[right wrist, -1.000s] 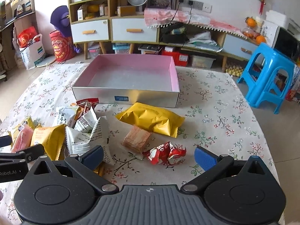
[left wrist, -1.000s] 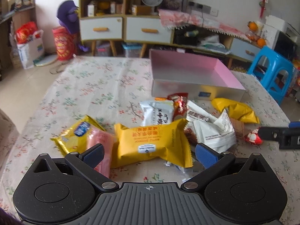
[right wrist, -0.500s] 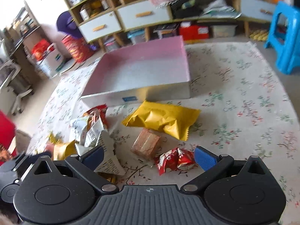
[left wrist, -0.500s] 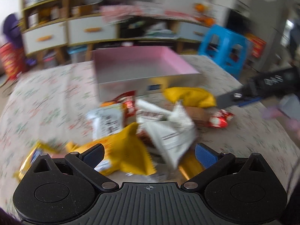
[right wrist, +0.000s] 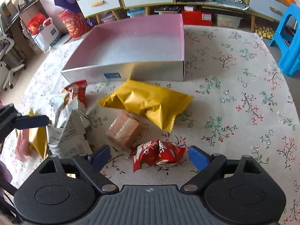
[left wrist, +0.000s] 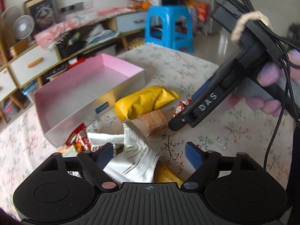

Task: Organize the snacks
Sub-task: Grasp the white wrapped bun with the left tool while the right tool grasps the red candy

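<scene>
Snacks lie on a floral tablecloth in front of an empty box (left wrist: pixel 84 112) (right wrist: pixel 131 73), pink inside and silver outside. My left gripper (left wrist: pixel 150 154) is tilted over a white packet (left wrist: pixel 135 161). Its jaws are closing with the packet between them, and the right pad stands clear of it. My right gripper (right wrist: pixel 150 157) straddles a crumpled red packet (right wrist: pixel 157 154). Its jaws are closing too, and neither pad presses on the packet. Beyond lie a yellow bag (right wrist: pixel 148 101) (left wrist: pixel 146 101) and a brown wafer block (right wrist: pixel 122 129) (left wrist: pixel 155 121).
More white packets (right wrist: pixel 67 123), a red-and-white one (right wrist: pixel 76 90) and yellow and pink ones (right wrist: pixel 37 138) crowd the left. A gloved hand (left wrist: pixel 268 75) holds the right gripper over the table's right side. A blue stool (right wrist: pixel 288 43) and low cabinets stand beyond the table.
The left gripper swung right and rolled, now over the white packet. The right gripper tipped down and closed in on the red packet. Both pairs of jaws narrowed.
</scene>
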